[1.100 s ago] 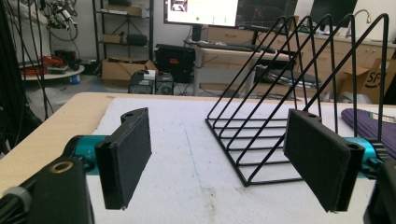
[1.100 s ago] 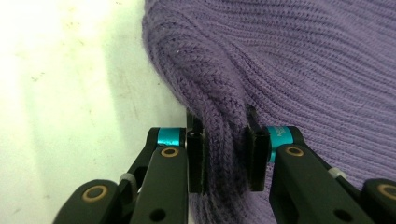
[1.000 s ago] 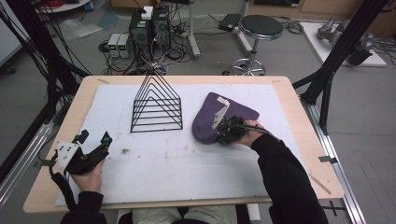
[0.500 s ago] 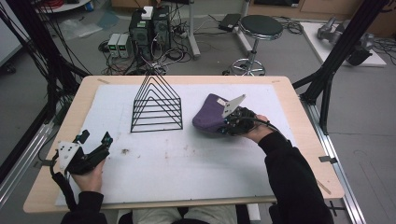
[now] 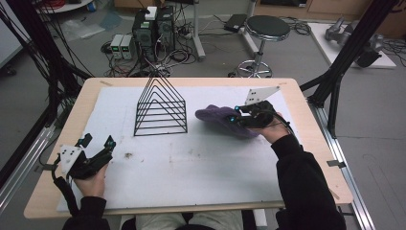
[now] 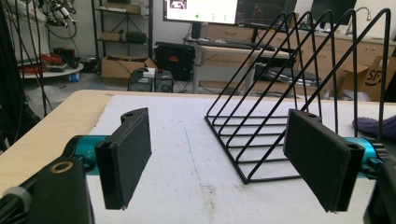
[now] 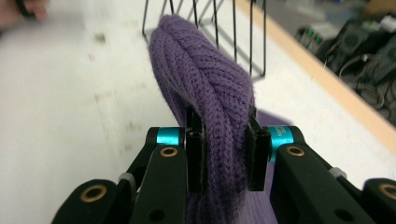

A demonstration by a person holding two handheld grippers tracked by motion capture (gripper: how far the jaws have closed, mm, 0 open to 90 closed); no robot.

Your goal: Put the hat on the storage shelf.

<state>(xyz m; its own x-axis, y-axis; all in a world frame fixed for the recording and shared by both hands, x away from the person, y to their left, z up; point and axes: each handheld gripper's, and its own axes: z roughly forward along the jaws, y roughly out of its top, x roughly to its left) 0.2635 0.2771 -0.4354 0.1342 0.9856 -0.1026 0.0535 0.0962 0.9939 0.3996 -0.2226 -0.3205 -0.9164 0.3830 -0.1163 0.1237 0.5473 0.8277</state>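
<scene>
A purple ribbed knitted hat (image 7: 205,88) is pinched in the right tool (image 5: 238,119), raised above the bench (image 5: 201,163). A black wire triangular rack (image 5: 161,108) is seen just to its left, nearer this hand. The left tool (image 6: 224,158) is spread, empty.

Both of the person's arms are in black long sleeves, the right sleeve (image 5: 301,187) bunched at the cuff. The left gripper (image 6: 219,154) is matte black, with flat rectangular black pads (image 6: 128,158) on teal collars, and a brass-ringed screw hole sits just behind its left pad. The right gripper (image 7: 224,154) has the same teal collars. A pale three-cornered plate tops each gripper, and a black cable trails behind.
</scene>
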